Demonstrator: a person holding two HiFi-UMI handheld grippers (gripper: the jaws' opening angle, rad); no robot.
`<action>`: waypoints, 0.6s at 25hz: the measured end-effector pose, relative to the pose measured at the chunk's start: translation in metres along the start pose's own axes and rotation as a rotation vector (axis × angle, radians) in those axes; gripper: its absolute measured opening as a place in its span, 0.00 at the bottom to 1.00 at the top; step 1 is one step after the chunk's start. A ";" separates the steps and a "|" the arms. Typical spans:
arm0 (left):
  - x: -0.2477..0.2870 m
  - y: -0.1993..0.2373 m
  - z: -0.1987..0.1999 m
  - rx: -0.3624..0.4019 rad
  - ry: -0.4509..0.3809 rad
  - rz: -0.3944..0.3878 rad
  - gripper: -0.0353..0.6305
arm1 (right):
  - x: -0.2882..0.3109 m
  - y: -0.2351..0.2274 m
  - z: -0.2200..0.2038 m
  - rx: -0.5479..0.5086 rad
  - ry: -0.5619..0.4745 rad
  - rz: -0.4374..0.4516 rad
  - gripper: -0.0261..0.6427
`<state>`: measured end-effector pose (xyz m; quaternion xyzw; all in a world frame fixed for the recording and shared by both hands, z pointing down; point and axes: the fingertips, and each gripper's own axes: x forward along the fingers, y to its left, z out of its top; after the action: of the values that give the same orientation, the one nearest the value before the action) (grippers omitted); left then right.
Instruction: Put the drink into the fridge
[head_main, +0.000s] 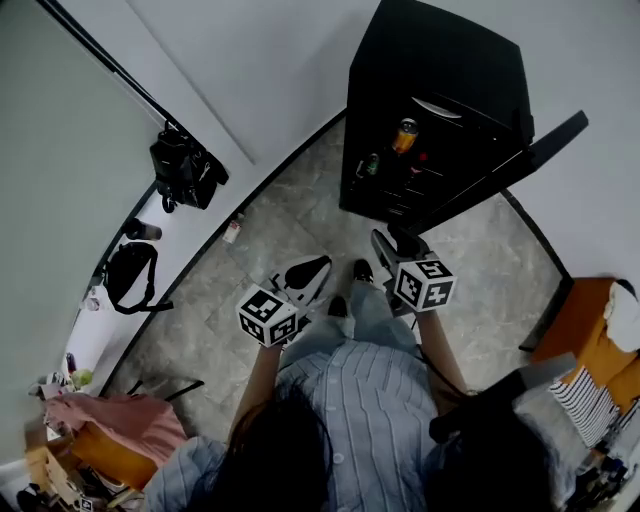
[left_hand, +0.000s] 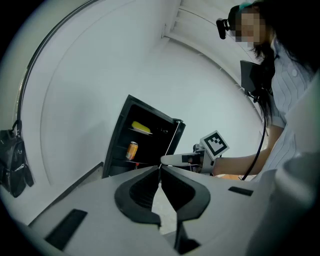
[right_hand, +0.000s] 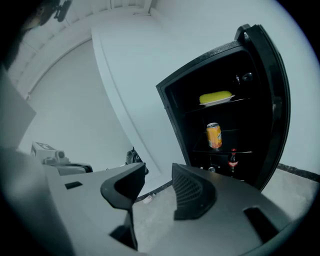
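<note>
Right gripper view shows the can (right_hand: 214, 135) standing halfway up inside the open fridge (right_hand: 192, 130). The right tool (right_hand: 159, 172) is open and empty. The left tool (left_hand: 160, 172) is closed and empty.

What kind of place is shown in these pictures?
Probably a plain indoor room, at home or in a test space; I cannot tell which. A small black fridge stands open on a grey tiled floor by a white wall, and a black bag is at the wall.

The fridge (right_hand: 175, 107) shelves (right_hand: 240, 151) bore a yellow item (right_hand: 215, 97) topmost, a can (right_hand: 214, 135) below, and a bottle (right_hand: 232, 161) lowest.
</note>
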<state>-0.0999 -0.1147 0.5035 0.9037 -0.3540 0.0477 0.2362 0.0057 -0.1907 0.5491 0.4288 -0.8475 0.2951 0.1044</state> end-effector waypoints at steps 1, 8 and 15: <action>-0.003 -0.003 -0.003 -0.003 0.000 -0.005 0.07 | -0.006 0.005 -0.003 0.002 -0.004 -0.002 0.29; -0.007 -0.023 -0.016 -0.010 -0.010 -0.064 0.07 | -0.050 0.029 -0.019 0.006 -0.033 -0.020 0.26; -0.002 -0.058 -0.033 -0.003 0.010 -0.157 0.07 | -0.086 0.041 -0.043 0.017 -0.040 -0.045 0.25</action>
<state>-0.0606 -0.0611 0.5087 0.9280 -0.2811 0.0331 0.2423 0.0229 -0.0894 0.5293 0.4545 -0.8370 0.2912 0.0902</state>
